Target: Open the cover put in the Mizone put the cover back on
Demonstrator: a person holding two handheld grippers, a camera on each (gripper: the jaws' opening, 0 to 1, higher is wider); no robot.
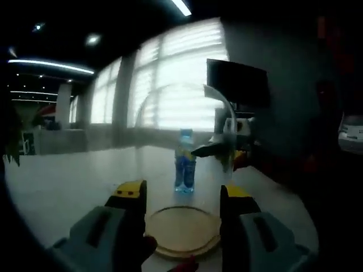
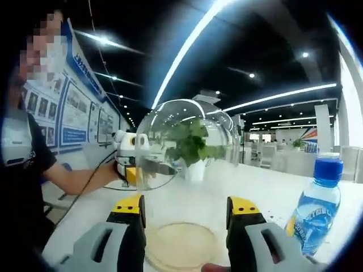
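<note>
While dome hangs lifted, base bare; Mizone beside; both grippers' fingers released.

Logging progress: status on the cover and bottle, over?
Left tool and right tool jaws apart. Glass cover raised off wooden base, a tool at its rim. Mizone upright on table, outside base.

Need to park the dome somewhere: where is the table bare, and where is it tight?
Bare tabletop spreads beside the wooden base, away from the Mizone bottle. Tight: between base and bottle, where the other gripper holds the glass dome.
</note>
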